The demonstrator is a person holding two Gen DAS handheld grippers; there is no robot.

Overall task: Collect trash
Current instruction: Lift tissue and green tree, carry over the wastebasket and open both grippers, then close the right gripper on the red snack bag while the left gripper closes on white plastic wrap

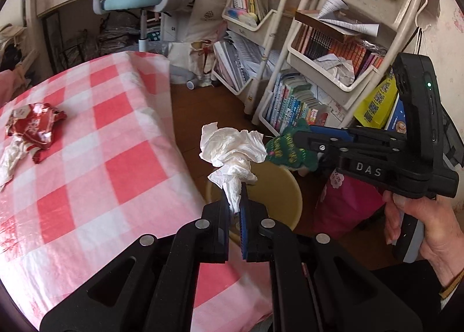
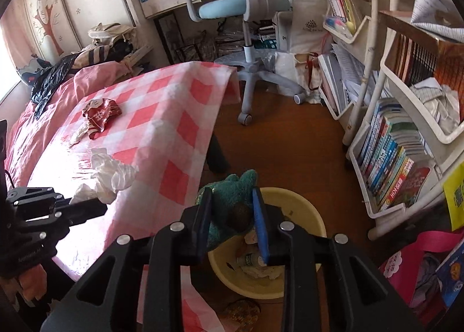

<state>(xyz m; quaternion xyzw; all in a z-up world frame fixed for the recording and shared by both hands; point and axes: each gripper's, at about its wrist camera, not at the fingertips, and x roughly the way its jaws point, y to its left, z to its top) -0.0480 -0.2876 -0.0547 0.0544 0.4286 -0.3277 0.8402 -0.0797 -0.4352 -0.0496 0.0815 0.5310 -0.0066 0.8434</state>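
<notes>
My left gripper (image 1: 235,197) is shut on a crumpled white tissue (image 1: 232,152), which hangs past the table edge above a yellow bin (image 1: 285,187). In the right wrist view that gripper (image 2: 100,207) comes in from the left with the tissue (image 2: 113,175). My right gripper (image 2: 232,204) is shut on a green crumpled wrapper (image 2: 232,195) directly over the bin (image 2: 307,214), which holds several scraps. The left wrist view shows it (image 1: 294,142) gripping the wrapper (image 1: 282,150). A red wrapper (image 1: 34,124) (image 2: 100,114) and a white scrap (image 1: 7,162) lie on the pink-checked table (image 1: 116,134).
Cream book carts (image 1: 342,50) (image 2: 400,134) line the right side. A blue-seated office chair (image 2: 243,7) stands behind the table. A pink bag (image 2: 411,256) sits right of the bin, and a brownish lump (image 2: 242,313) lies on the wooden floor (image 2: 290,134).
</notes>
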